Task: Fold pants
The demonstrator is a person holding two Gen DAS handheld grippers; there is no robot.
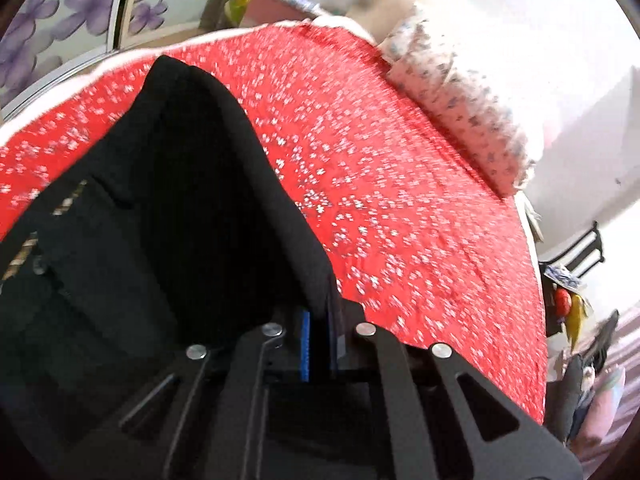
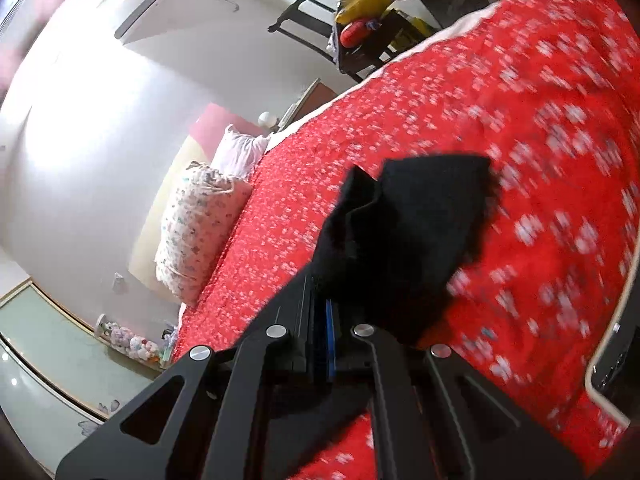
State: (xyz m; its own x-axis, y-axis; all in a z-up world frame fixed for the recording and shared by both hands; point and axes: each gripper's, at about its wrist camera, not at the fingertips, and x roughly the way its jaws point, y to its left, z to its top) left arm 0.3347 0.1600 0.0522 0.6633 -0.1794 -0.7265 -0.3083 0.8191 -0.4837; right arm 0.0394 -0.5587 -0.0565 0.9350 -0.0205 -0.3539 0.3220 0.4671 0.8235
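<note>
Black pants (image 1: 168, 208) lie on a red bedspread with small white flowers (image 1: 380, 200). In the left wrist view my left gripper (image 1: 320, 344) is shut on a raised fold of the black cloth, which rises in a peak ahead of the blue pads; a button and a striped waistband lining show at the left. In the right wrist view my right gripper (image 2: 324, 340) is shut on another part of the pants (image 2: 408, 232), and the cloth hangs up and to the right over the bedspread (image 2: 520, 128).
Floral pillows (image 1: 460, 96) (image 2: 200, 224) lie at the head of the bed by a white wall. A dark chair piled with things (image 2: 360, 36) stands beyond the far bed edge. A wardrobe door with purple flowers (image 1: 60, 12) stands on the other side.
</note>
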